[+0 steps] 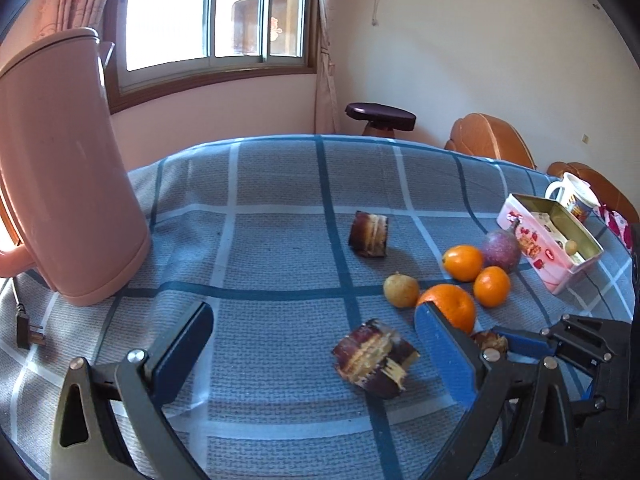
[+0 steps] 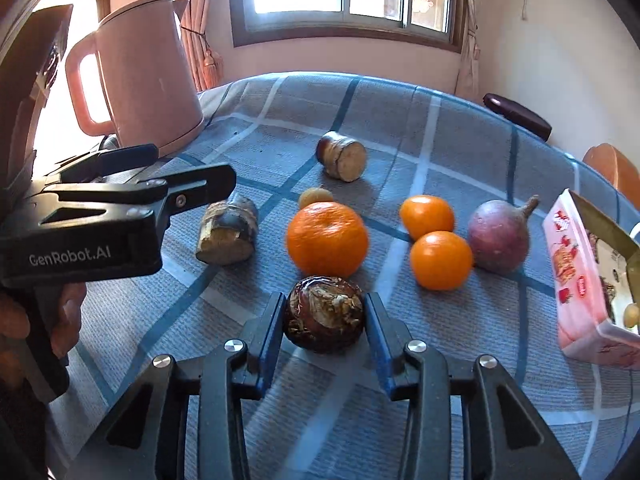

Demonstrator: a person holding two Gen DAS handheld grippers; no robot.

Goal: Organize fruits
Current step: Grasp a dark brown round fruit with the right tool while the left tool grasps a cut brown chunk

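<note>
My right gripper [image 2: 325, 316] is shut on a dark brown round water chestnut [image 2: 324, 314], one blue pad pressing each side, low over the checked tablecloth [image 2: 400, 140]. Just beyond it lie a big orange [image 2: 327, 238], two small oranges [image 2: 426, 216], a purple passion fruit [image 2: 498, 236] and a small yellow fruit [image 2: 315, 197]. My left gripper [image 1: 316, 344] is open wide, with a cut sugarcane piece [image 1: 372, 356] lying on the cloth between its fingers, untouched. A second sugarcane piece [image 1: 368, 234] lies farther back. The open pink tin [image 1: 552, 240] at the right holds a small yellow fruit.
A pink kettle [image 1: 64, 168] stands at the left, its plug [image 1: 28, 328] on the cloth. A white mug [image 1: 572, 196] sits behind the tin. A dark stool [image 1: 380, 114] and orange chairs [image 1: 488, 136] stand beyond the table's far edge. A hand [image 2: 68, 312] holds the left gripper.
</note>
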